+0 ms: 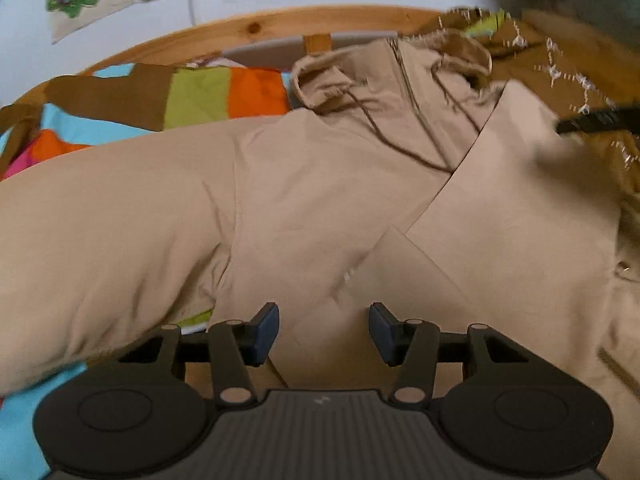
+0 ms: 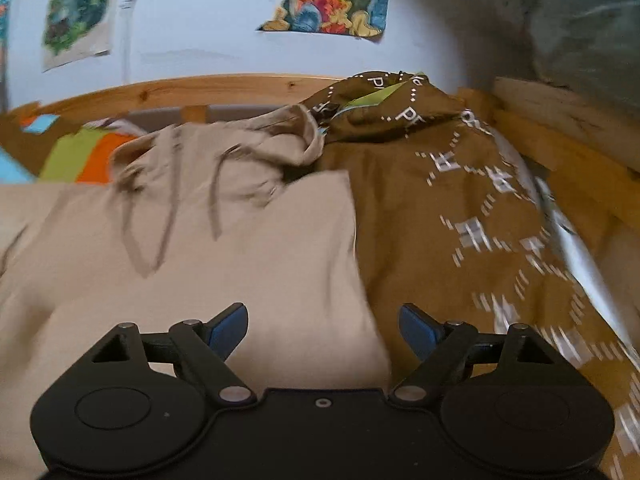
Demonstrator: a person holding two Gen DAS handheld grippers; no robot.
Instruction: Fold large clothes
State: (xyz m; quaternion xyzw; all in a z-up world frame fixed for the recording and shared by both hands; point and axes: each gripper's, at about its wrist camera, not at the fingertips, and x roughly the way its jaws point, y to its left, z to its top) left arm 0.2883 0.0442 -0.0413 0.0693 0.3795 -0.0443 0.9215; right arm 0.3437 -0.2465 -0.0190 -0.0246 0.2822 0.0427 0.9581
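Lying spread across striped multicoloured quilt (image 1: 208,92) on pine-framed bed (image 2: 224,84): large beige zip-front hooded jacket (image 1: 320,200), right sleeve folded over chest, hood toward headboard. Touching its right edge: brown hooded sweatshirt with white lettering (image 2: 432,208). Hovering over jacket hem, left gripper (image 1: 324,330) standing parted, gripping nothing. Hovering at jacket's right edge, right gripper (image 2: 323,330) gaping wide, empty.

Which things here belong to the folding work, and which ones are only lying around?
For the job:
- beige cotton hoodie with drawstrings, one side already folded in
- left gripper, open
- right gripper, open

Lying about:
- brown hooded garment with white print
- colourful patchwork bedspread
- wooden bed frame
- wall pictures
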